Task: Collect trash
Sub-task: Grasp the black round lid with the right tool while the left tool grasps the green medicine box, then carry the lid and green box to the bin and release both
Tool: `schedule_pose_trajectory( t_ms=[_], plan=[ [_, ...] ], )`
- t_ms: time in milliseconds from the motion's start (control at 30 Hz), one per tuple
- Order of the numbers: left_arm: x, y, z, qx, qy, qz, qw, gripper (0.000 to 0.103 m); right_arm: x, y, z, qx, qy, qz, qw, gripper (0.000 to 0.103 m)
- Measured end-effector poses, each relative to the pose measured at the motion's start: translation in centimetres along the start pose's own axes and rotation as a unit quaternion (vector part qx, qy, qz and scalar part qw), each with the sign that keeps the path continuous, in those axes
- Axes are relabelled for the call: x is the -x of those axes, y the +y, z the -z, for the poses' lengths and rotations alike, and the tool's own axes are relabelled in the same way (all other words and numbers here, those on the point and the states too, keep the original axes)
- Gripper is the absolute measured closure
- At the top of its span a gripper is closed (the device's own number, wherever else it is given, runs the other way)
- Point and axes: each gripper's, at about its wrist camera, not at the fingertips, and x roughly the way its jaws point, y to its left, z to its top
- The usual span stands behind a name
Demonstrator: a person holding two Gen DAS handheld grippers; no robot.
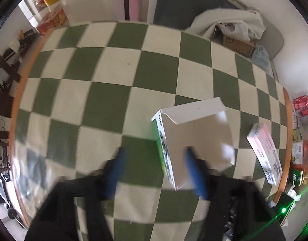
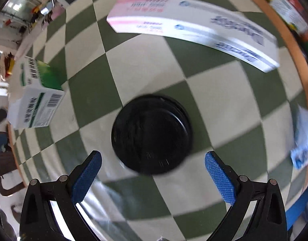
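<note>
On a round table under a green-and-cream checked cloth (image 2: 134,64), trash awaiting pickup — none gripped yet. Farthest back near the rim, a long pink-and-white carton (image 2: 192,27), its blue lettering too blurred to read. At left, an opened white-and-green carton (image 1: 194,140) bearing a barcode, the left gripper (image 1: 156,166) spread wide around its near edge. Nearest the wide-open right gripper (image 2: 153,165), a round black plastic lid (image 2: 152,134) — probably next: lower, then close.
</note>
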Motion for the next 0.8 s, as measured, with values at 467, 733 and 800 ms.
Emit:
schedule_pose_trajectory(
  t_ms=[467, 733, 800],
  plan=[
    [3.2, 1.1, 4.8, -0.047, -0.04, -0.051, 0.9967, 0.103, 0.6, 1.2, -0.3, 0.046, -0.042, 0.039, 0.997, 0.023],
    [9.3, 3.6, 11.6, -0.06, -0.088, -0.065, 0.9922, 0.103, 4.5, -0.1, 3.5, 0.045, -0.076, 0.016, 0.996, 0.023],
    [9.7, 3.4, 12.7, -0.064, -0.09, -0.067, 0.9916, 0.103, 6.0, -0.4, 5.2, 0.047, -0.089, 0.009, 0.995, 0.023]
  ],
)
